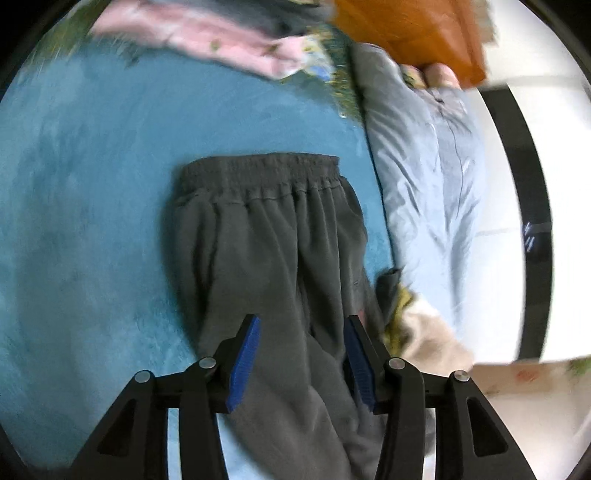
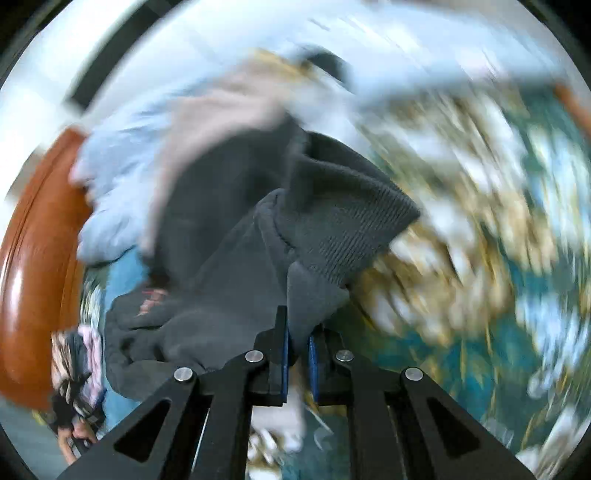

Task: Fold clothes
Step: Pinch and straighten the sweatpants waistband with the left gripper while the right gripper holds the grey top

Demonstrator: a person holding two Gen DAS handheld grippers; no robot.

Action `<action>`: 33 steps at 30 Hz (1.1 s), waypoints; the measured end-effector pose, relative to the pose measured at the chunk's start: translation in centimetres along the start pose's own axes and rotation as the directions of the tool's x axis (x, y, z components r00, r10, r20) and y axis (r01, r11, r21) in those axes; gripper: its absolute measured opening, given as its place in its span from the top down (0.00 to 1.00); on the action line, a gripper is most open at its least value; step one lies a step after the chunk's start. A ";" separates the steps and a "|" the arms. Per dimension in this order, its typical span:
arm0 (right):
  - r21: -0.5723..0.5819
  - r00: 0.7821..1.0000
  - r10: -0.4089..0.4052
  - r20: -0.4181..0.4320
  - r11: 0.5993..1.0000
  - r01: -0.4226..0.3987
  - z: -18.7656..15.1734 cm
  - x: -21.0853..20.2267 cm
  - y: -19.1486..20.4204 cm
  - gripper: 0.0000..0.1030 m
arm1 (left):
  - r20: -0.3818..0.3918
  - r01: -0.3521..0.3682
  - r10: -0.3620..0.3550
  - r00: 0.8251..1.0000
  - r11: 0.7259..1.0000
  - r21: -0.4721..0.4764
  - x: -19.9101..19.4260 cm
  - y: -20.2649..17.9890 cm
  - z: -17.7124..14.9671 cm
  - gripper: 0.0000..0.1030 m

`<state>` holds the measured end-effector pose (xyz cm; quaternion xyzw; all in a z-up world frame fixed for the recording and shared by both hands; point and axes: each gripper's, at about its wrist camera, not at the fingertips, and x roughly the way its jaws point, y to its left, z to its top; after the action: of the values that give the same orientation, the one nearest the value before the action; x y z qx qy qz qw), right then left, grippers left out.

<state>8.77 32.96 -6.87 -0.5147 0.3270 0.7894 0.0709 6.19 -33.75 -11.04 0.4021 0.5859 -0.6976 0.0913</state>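
Dark grey sweatpants (image 1: pixel 269 236) lie on a teal bedspread (image 1: pixel 92 192), elastic waistband at the far end, legs running toward the camera. My left gripper (image 1: pixel 303 332) hovers open over the pant legs, its blue pads (image 1: pixel 245 362) on either side of the cloth without pinching it. In the right wrist view, my right gripper (image 2: pixel 298 339) is shut on the grey fabric near a ribbed cuff (image 2: pixel 343 218) of the sweatpants (image 2: pixel 221 266), lifted above the bed. That view is heavily motion-blurred.
A light blue garment (image 1: pixel 424 166) lies to the right of the pants, with a beige cloth (image 1: pixel 432 332) near it. Pink clothing (image 1: pixel 207 40) sits at the far end. A wooden headboard (image 1: pixel 413 33) and a floral blanket (image 2: pixel 480 221) border the bed.
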 end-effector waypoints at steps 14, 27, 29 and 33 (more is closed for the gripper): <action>0.077 0.996 -0.021 -0.084 0.997 0.028 0.4 0.1 -3.0 0.92 | -0.106 -0.240 0.248 0.963 0.967 0.084 3.6 4.1 5.9 0.50; 0.130 0.996 0.008 -0.090 0.991 0.004 0.9 -1.4 -1.6 0.93 | 0.008 -0.235 0.236 0.972 0.964 0.125 2.3 1.4 5.8 0.96; 0.119 0.995 0.021 -0.094 0.993 -0.009 0.5 -2.7 -1.1 0.93 | 0.053 -0.202 0.196 0.979 0.968 0.146 -0.1 0.7 5.5 0.96; 0.068 0.991 0.036 -0.132 0.997 -0.027 -1.6 -5.0 -0.8 0.93 | 0.123 -0.185 0.160 0.979 0.957 0.223 -5.8 0.6 4.5 0.96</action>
<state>12.66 33.78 -3.35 -0.5583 0.3650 0.7431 0.0536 8.36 -39.98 -7.64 0.4228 0.4569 -0.7710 0.1343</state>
